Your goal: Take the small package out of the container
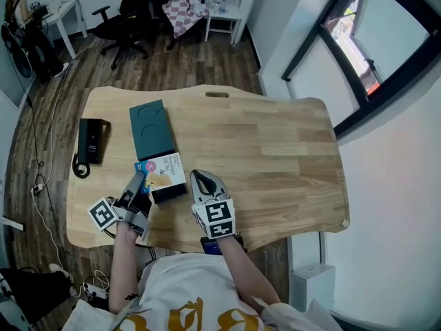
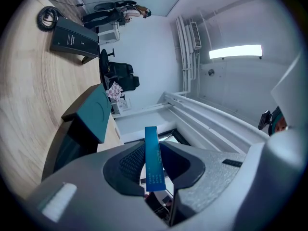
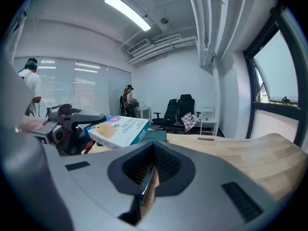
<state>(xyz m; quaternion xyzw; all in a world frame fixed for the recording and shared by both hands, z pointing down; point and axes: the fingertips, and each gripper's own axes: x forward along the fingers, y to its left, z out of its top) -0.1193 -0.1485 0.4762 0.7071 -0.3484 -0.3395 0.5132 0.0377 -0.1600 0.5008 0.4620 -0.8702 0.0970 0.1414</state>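
Observation:
A white and blue bandage box (image 1: 165, 173) is held tilted just above the table's near left part. My left gripper (image 1: 138, 187) is shut on the box's thin blue edge (image 2: 153, 158), which stands upright between the jaws of that gripper (image 2: 154, 177). The right gripper view shows the same box (image 3: 118, 129) held up at left by the left gripper (image 3: 67, 121). My right gripper (image 1: 201, 180) sits just right of the box. A thin tan and white small package (image 3: 148, 191) is pinched between the jaws of the right gripper (image 3: 149, 182), mostly hidden by them.
A dark teal flat box (image 1: 151, 129) lies behind the bandage box on the wooden table (image 1: 275, 150). A black device with a coiled cord (image 1: 91, 142) sits at the far left. Office chairs (image 1: 127, 16) stand beyond the table.

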